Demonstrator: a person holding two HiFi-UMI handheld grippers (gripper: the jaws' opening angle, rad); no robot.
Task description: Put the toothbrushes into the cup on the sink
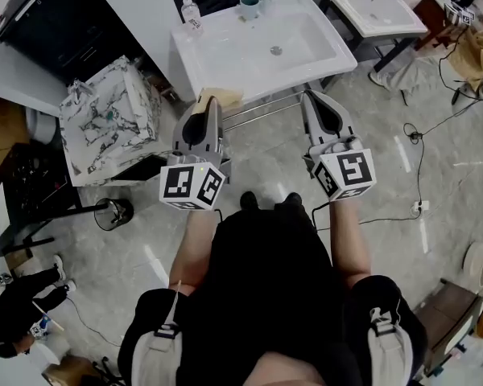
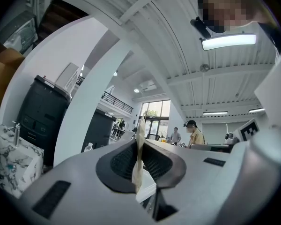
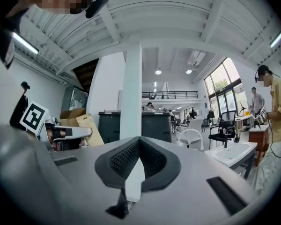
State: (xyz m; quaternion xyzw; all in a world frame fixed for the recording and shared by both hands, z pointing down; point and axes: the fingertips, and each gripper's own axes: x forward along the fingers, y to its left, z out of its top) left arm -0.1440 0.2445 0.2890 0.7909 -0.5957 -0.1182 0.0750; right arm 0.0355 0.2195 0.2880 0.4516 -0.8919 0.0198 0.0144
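Observation:
The white sink (image 1: 225, 55) stands in front of me, with a teal cup (image 1: 249, 6) and a paler cup (image 1: 270, 0) on its back rim. My left gripper (image 1: 212, 101) hovers at the sink's front edge, shut on a thin beige flat strip (image 2: 139, 163) that sticks out past the jaw tips (image 1: 223, 99). Its jaws (image 2: 140, 142) press on the strip from both sides. My right gripper (image 1: 312, 96) is level with it at the front edge, jaws shut at the tips (image 3: 139, 138). A white sliver shows between its pads; I cannot tell what it is.
A clear bottle (image 1: 191, 14) stands on the sink's left back corner. A marbled box (image 1: 109, 119) sits left of the sink, and a chrome rail (image 1: 266, 107) runs below it. A second sink (image 1: 378, 10) is at the right. Cables (image 1: 419, 135) lie on the floor.

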